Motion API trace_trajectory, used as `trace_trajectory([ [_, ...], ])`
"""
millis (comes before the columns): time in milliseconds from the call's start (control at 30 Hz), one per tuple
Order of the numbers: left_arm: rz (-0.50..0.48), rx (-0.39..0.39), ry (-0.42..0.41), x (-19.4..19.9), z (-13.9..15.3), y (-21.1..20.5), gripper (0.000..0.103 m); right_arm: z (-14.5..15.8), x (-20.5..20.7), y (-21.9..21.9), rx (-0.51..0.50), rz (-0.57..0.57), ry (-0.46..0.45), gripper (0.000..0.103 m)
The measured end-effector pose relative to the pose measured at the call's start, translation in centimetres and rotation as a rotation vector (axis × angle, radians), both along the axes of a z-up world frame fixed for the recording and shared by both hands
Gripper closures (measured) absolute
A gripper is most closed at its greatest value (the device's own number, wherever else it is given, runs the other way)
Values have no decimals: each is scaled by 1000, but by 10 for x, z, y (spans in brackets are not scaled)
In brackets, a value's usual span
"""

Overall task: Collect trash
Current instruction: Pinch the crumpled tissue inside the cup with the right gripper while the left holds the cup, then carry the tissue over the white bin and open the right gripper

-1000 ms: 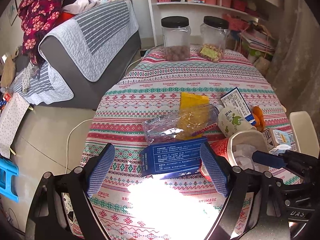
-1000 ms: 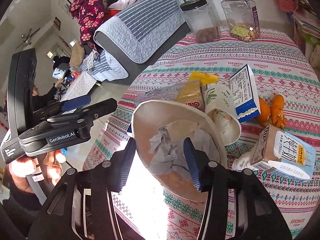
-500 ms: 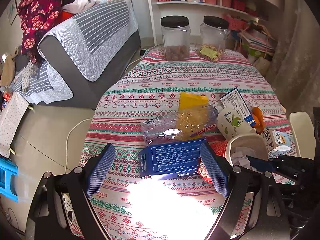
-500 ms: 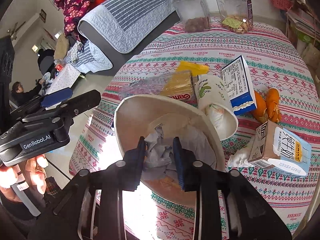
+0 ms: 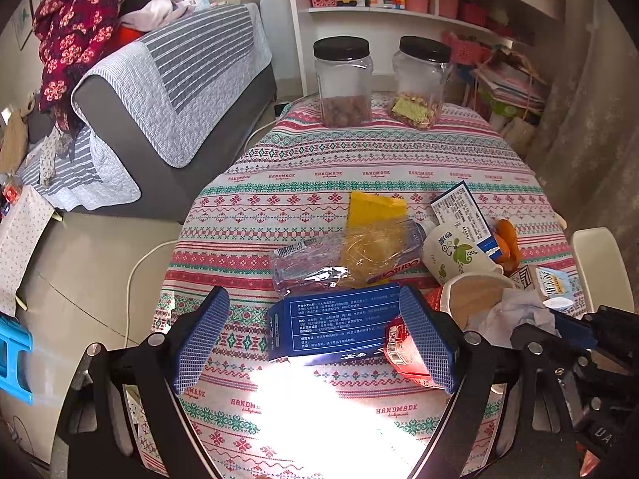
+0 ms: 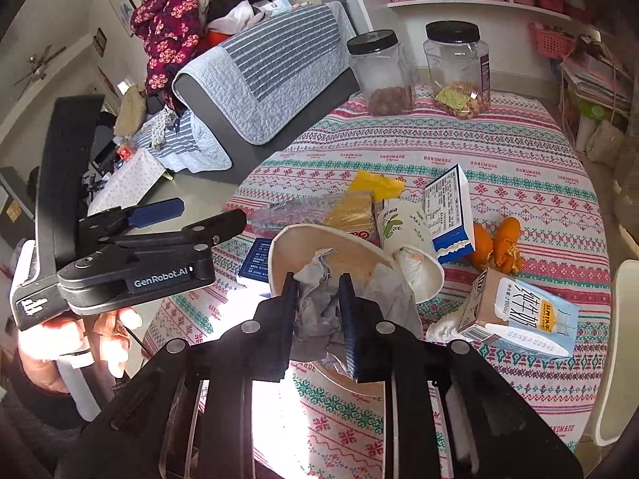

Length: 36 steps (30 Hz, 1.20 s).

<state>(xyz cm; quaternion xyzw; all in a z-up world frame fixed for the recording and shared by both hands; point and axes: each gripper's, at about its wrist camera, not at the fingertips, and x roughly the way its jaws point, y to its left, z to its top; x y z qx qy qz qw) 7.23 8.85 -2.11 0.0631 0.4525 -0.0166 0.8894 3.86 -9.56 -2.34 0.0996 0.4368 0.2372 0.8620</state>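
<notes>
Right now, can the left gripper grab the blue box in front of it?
Probably yes. The left gripper is wide open, and the blue box lies flat between its jaws with nothing on top. The red bowl crowds one side.

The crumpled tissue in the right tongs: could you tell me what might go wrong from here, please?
1. The right tongs, whose jaws have just been closing, pinch the crumpled tissue inside the tipped paper bowl; lifting may drag the bowl along or tear the tissue.
2. The open left tongs sit close and could collide.

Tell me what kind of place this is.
Most likely a lived-in home living room: a quilt-covered sofa, white shelves holding toys and baskets, and a table with a patterned tablecloth strewn with trash.
</notes>
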Motion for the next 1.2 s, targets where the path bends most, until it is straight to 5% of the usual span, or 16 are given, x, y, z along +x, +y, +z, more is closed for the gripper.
trace_trajectory([
  [367, -65, -64, -19, -1, 5, -17, 18, 47, -24, -48, 8, -113, -166, 83],
  [567, -94, -19, 47, 2, -14, -38, 18, 44, -25, -70, -41, -174, -173, 83],
  [767, -79, -71, 141, 1, -33, -49, 19, 39, -25, -74, -74, -184, -173, 83],
  [933, -104, -51, 179, 0, -45, -63, 73, 36, -25, -79, -84, -194, -164, 83],
  [1033, -111, -44, 162, -1, -44, -60, 96, 33, -24, -80, -88, -202, -157, 83],
  [1200, -137, -27, 100, -6, -30, -58, 98, 33, -23, -78, -91, -199, -160, 83],
])
